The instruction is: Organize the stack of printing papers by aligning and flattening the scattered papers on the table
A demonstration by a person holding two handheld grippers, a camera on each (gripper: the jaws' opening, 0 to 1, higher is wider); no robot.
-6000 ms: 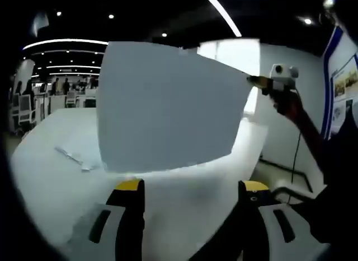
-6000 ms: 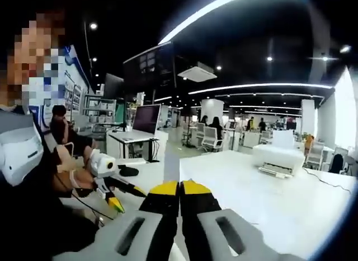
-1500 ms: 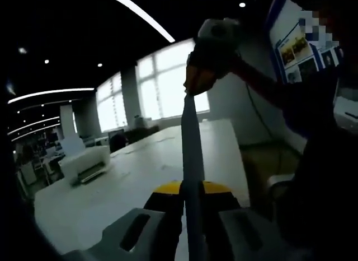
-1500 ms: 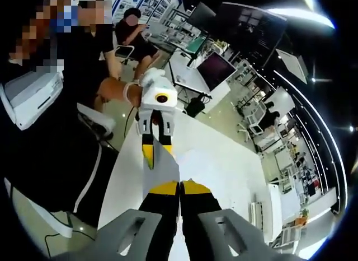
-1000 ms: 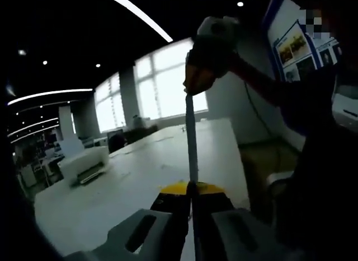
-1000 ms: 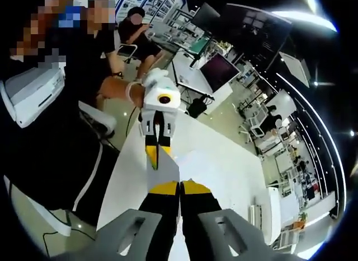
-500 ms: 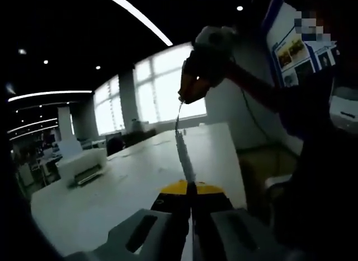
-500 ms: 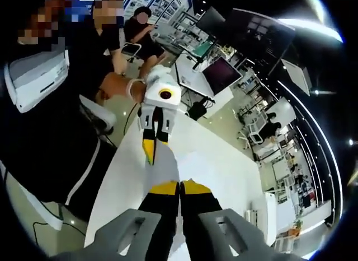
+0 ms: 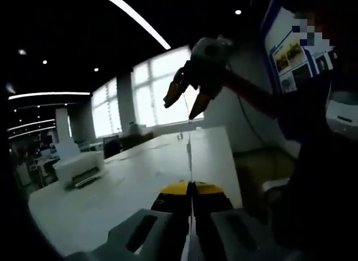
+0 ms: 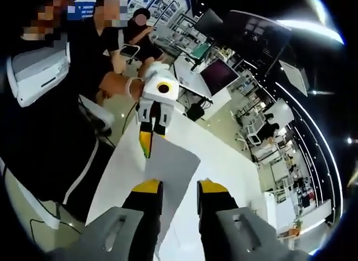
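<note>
Since half a second ago our right gripper (image 10: 179, 188) has opened off the paper (image 10: 170, 160), now pinched only by our closed left gripper (image 9: 190, 186), edge-on at frame centre above the tabletop (image 9: 112, 199).

Right gripper (image 10: 179, 188) jaws now apart.

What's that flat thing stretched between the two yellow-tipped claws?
A sheet of paper. In the right gripper view it spans from the left gripper, clamped on its far edge, to the right gripper, whose jaws stand open around its near edge.
</note>
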